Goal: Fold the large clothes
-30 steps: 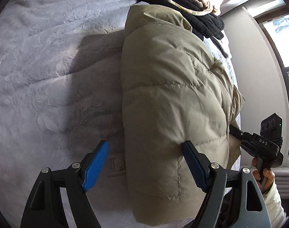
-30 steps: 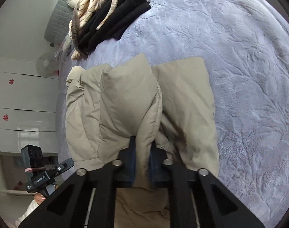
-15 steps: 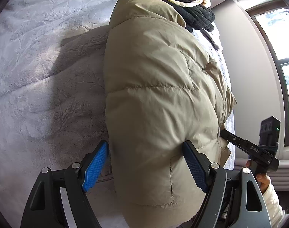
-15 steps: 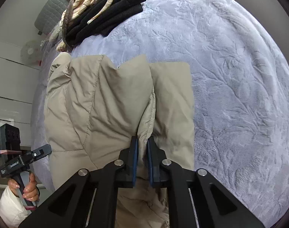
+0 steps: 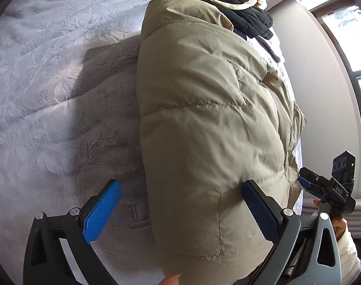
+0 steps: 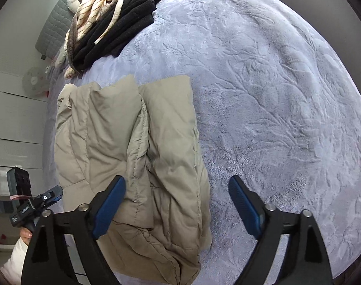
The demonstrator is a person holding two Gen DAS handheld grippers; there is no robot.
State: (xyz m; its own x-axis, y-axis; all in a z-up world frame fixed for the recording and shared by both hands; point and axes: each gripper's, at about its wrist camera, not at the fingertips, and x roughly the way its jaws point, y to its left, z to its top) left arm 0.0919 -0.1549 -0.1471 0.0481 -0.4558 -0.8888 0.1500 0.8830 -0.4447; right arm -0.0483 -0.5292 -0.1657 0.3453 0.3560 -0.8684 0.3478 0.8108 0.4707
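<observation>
Khaki quilted down, puffy and slick-looking — the large padded jacket [image 6: 132,156] lies gathered into a thick oblong bundle on the pale lilac embossed plush bedspread [image 6: 275,95], near the edge of the bed closest to the person. In the right wrist view its panels are doubled over one another, two rounded corners pointing up the bed and a looser crumpled end near the camera.

The right gripper [image 6: 178,204] has just been opening: its blue-padded jaws now stand wide apart, the left-hand pad over the jacket's near end and the other over bare bedspread, neither one pressing on fabric. The left gripper [image 5: 180,209] has also just been opening further. Its jaws are spread wide, one pad over the blanket beside the bundle, the other resting against the bulging side of the jacket without pinching it. So nothing is held by either tool at this moment.

My reading is that the main folds are already made and the jacket has been let go in its folded shape — the bundle is compact, with no sleeve or hem trailing out that I can see. What may be left is small: the near end looks rumpled and could take a press or a tuck, and down tends to spring back, so the fold may loosen.

Farther up the bed sits a heap of black fleece and cream striped clothes [image 6: 104,21]. Whether those are finished or waiting I cannot tell.
</observation>
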